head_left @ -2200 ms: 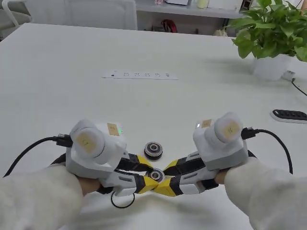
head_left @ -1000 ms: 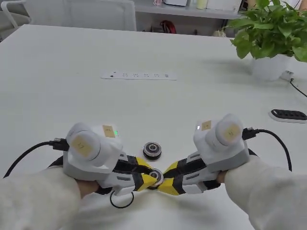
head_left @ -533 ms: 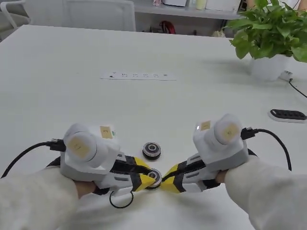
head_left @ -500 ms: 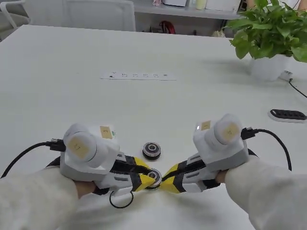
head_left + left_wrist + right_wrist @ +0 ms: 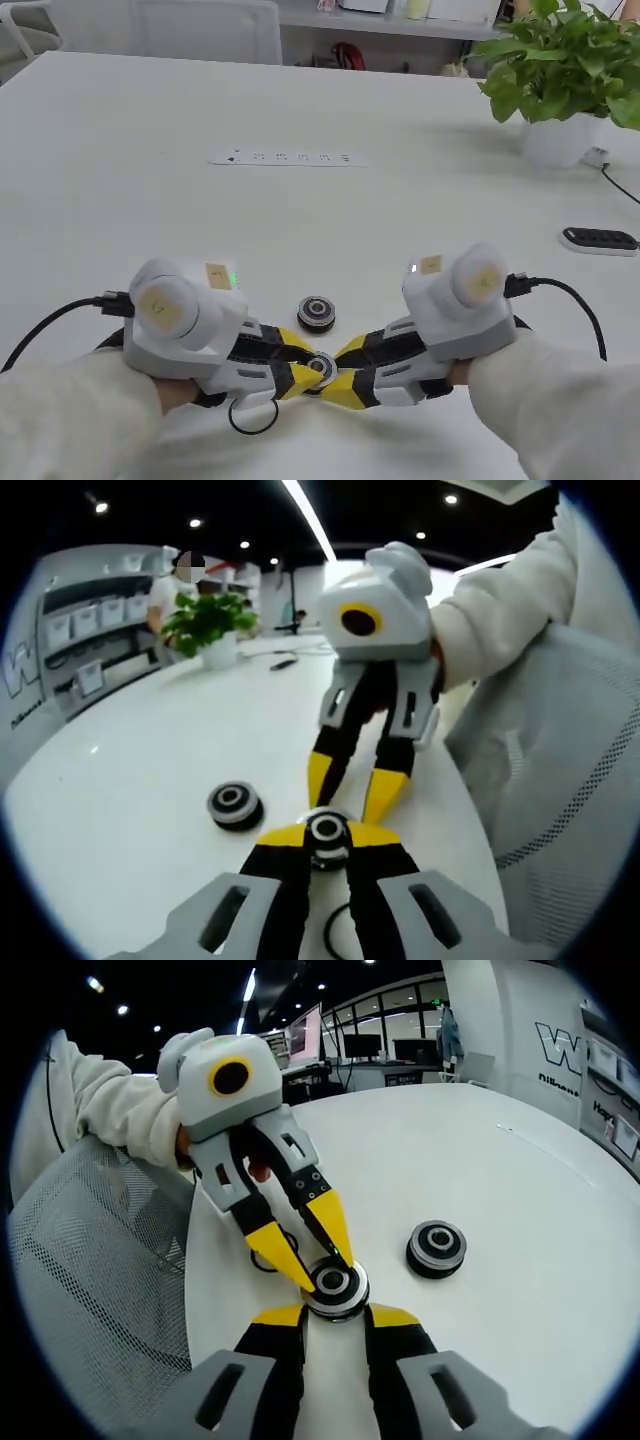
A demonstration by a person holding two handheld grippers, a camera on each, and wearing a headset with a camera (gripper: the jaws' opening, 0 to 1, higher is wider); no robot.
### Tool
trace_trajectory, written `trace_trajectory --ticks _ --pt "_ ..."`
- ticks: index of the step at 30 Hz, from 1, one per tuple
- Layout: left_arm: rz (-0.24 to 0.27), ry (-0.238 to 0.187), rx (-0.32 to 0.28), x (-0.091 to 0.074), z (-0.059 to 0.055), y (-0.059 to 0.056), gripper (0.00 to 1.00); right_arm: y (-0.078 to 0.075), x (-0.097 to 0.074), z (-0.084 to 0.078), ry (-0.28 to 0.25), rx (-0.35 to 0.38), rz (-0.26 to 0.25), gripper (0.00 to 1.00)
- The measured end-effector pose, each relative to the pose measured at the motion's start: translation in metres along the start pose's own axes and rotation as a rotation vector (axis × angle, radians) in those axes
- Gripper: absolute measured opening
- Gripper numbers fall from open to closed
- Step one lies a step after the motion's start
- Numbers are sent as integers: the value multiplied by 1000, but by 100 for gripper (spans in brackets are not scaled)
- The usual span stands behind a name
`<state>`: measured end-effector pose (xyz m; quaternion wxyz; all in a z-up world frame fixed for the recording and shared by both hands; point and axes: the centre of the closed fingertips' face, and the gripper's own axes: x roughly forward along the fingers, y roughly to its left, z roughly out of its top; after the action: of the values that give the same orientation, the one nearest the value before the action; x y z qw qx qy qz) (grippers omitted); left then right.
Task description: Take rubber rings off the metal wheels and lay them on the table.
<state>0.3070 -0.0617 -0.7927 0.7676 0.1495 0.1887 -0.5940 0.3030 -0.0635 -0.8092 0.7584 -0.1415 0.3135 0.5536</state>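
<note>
Wheel (image 5: 322, 367) between tips of left tool (image 5: 328, 832)

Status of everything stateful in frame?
held metal wheel: between both grippers' tips, ring state unclear.
left gripper: shut on held metal wheel.
right gripper: tips at that wheel, grip unclear.
second metal wheel: flat on table, ring on.
loose rubber ring: flat on table by left gripper.

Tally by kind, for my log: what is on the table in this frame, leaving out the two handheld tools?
Metal wheels: 2
Loose black ring: 1
Power strips: 2
Potted plant: 1
Total: 6
</note>
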Motion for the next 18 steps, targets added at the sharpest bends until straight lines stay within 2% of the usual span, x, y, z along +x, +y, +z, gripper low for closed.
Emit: trace_trajectory --ticks 3,7,18 --pt "4 -1 -3 -1 0 1 14 -1 -2 -1 -6 13 5 14" --pt "9 -2 -13 -2 -1 3 14 -3 -4 -1 -4 30 6 2" --pt "14 -1 -15 -2 -1 3 14 -3 -2 -2 -2 28 -5 0"
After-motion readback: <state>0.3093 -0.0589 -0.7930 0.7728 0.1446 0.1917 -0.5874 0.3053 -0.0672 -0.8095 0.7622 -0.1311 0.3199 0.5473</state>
